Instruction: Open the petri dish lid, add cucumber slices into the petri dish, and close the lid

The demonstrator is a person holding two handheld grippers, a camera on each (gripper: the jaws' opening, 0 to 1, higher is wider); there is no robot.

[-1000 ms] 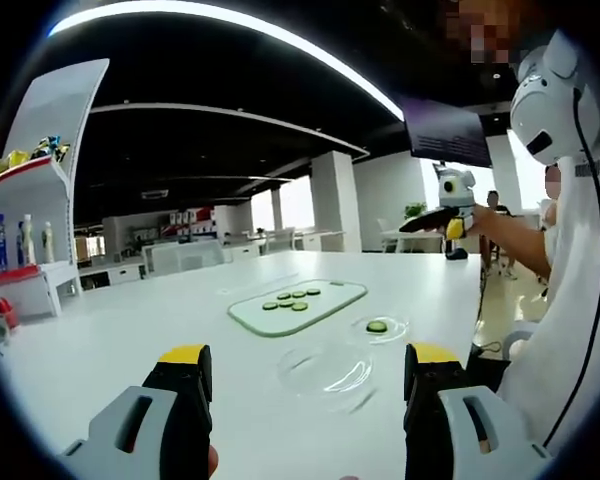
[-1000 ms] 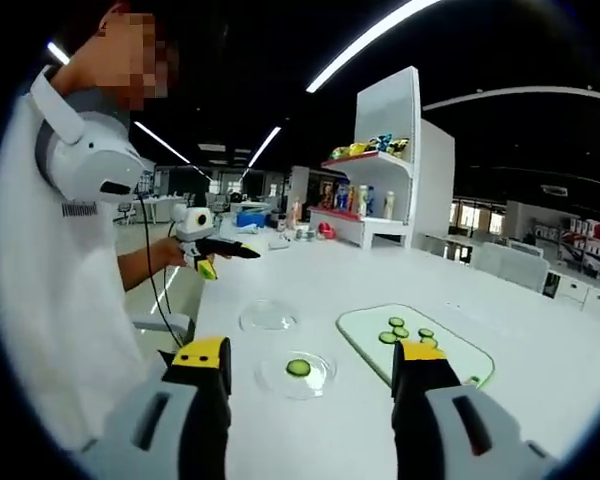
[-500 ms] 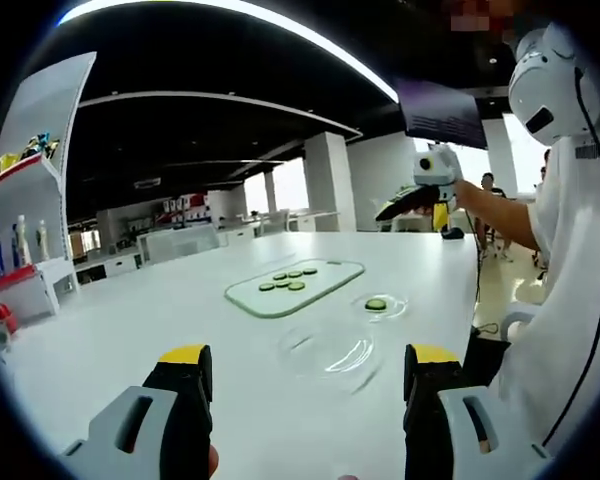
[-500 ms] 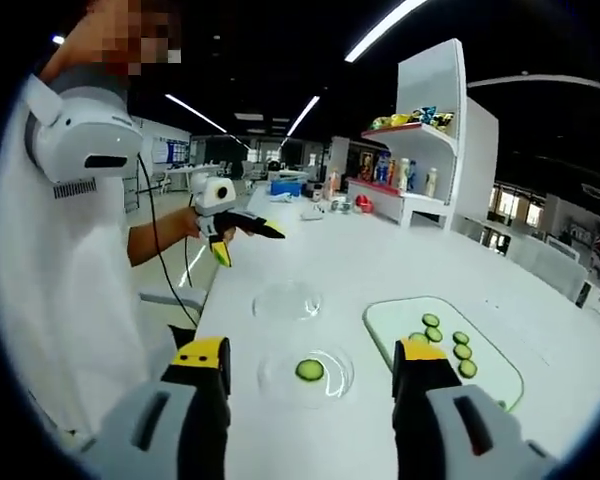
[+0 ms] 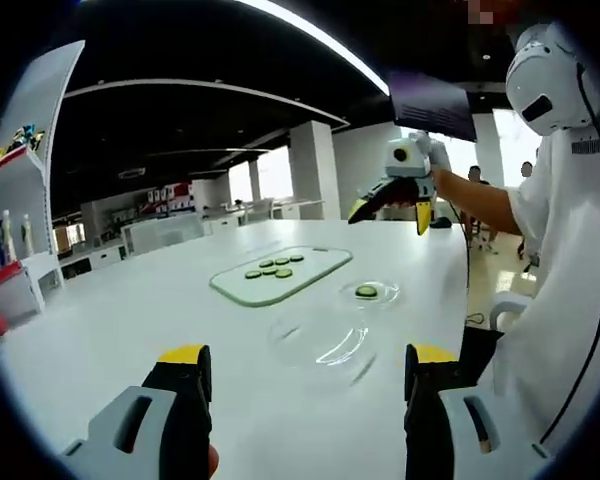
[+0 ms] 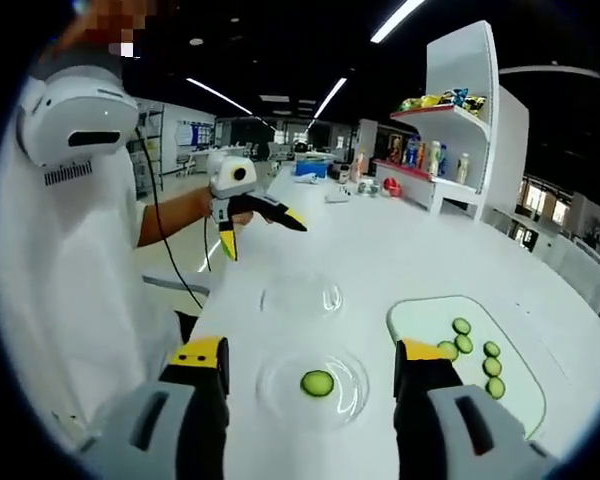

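Two claws are up and both are wide apart with nothing between their prongs. From your left gripper view, the left claw (image 5: 308, 385) hangs over the white worktop (image 5: 100, 330) with its yellow-tipped prongs parted, and just ahead of it lies the clear petri dish lid (image 5: 323, 345), flat on the surface. Beyond the lid, toward the edge where you stand, sits the petri dish (image 5: 368, 293) with one cucumber slice (image 5: 366, 291) inside it, uncovered. Beside the dish, further in from that edge, the glass board (image 5: 280, 274) carries the remaining cucumber slices (image 5: 268, 268) in a small cluster. Your right claw (image 5: 385, 205) comes into this view held high in the air above the worktop's near edge, prongs spread, gripping nothing. Switch to the right gripper view: the right claw (image 6: 313, 385) hovers right over the open dish (image 6: 313, 384), the single slice (image 6: 317, 382) dead centre between the two prongs. The lid (image 6: 301, 297) lies just past the dish, apart from it. The board (image 6: 467, 355) is off to the side of the dish, away from your edge, with its slices (image 6: 472, 343) scattered on it. Your left claw (image 6: 262, 233) shows here raised over the worktop's edge, splayed and empty. A white shelf (image 6: 465, 130) with bottles and packets stands at the far end.
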